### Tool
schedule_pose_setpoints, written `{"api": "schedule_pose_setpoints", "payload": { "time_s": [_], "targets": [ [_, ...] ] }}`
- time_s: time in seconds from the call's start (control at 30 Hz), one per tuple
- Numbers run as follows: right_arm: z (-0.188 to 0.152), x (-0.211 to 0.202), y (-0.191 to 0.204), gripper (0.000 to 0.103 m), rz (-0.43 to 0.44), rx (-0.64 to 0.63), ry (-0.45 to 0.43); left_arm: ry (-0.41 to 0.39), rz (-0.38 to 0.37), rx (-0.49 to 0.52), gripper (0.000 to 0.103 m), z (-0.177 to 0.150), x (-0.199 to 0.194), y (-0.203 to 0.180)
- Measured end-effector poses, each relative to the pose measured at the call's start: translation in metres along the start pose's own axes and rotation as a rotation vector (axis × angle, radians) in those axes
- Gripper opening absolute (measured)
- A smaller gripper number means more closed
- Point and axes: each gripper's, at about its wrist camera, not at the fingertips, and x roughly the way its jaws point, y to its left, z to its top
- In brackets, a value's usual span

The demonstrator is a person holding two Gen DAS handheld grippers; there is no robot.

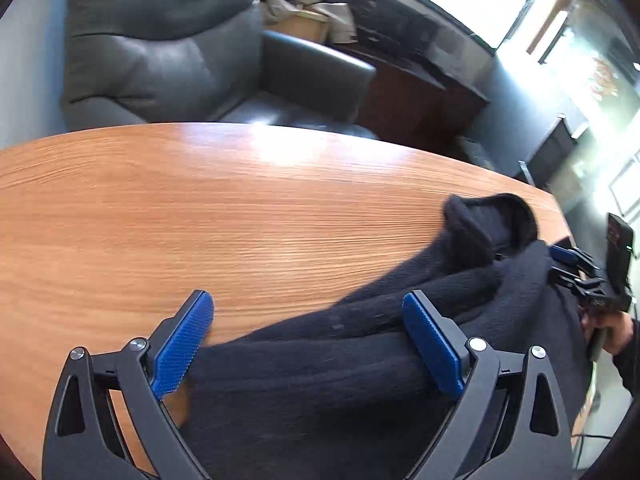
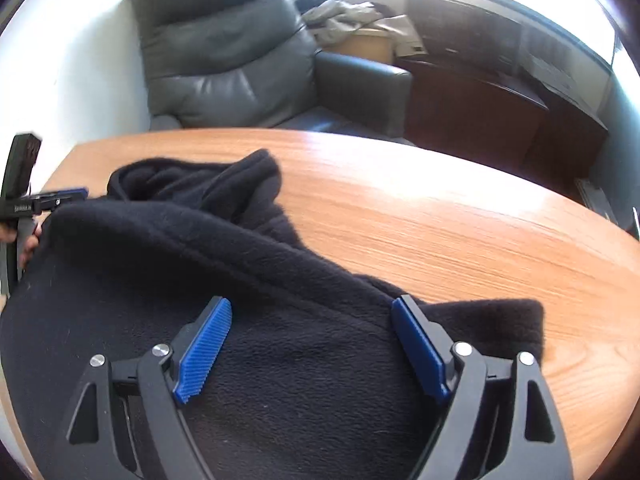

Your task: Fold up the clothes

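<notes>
A dark fleece lies crumpled on the near side of the wooden tabletop; the left gripper and right gripper hang over it, jaws wide apart, clamping nothing; a grey armchair stands beyond the far edge.

The garment was matt, napped black fleece. The table was glossy wood-grain. The armchair, at twelve o'clock, was smooth grey leather. Gripper pads were ribbed blue plastic.
</notes>
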Motion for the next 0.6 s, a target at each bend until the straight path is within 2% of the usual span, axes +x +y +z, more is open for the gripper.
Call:
{"api": "schedule_pose_setpoints", "payload": {
  "time_s": [0.1, 0.13, 0.2, 0.23, 0.3, 0.37, 0.47, 0.53, 0.6],
  "targets": [
    [0.011, -0.009, 0.017, 0.086, -0.016, -0.027, 0.029, -0.056, -0.015, -0.002, 0.097, -0.002, -0.021, -0.005],
    [0.019, -0.020, 0.028, 0.087, 0.027, -0.057, 0.003, -0.082, -0.026, 0.013, 0.097, -0.004, -0.032, -0.010],
    [0.037, -0.042, 0.055, 0.089, 0.149, -0.153, -0.069, -0.116, -0.059, 0.053, 0.097, -0.011, -0.052, -0.021],
    [0.050, -0.049, 0.073, 0.091, 0.250, -0.216, -0.091, -0.126, -0.079, 0.079, 0.097, -0.016, -0.061, -0.028],
    [0.076, -0.050, 0.109, 0.091, 0.461, -0.310, -0.080, -0.127, -0.117, 0.128, 0.097, -0.027, -0.074, -0.046],
    [0.096, -0.029, 0.139, 0.091, 0.642, -0.331, 0.000, -0.114, -0.149, 0.159, 0.097, -0.040, -0.079, -0.060],
    [0.124, 0.007, 0.182, 0.089, 0.904, -0.340, 0.141, -0.084, -0.150, 0.170, 0.097, -0.060, -0.084, -0.063],
    [0.135, 0.038, 0.206, 0.089, 0.983, -0.373, 0.237, -0.072, -0.138, 0.145, 0.097, -0.065, -0.089, -0.054],
    [0.137, 0.067, 0.223, 0.089, 0.993, -0.430, 0.317, -0.070, -0.131, 0.105, 0.097, -0.072, -0.099, -0.046]
  ]
}}
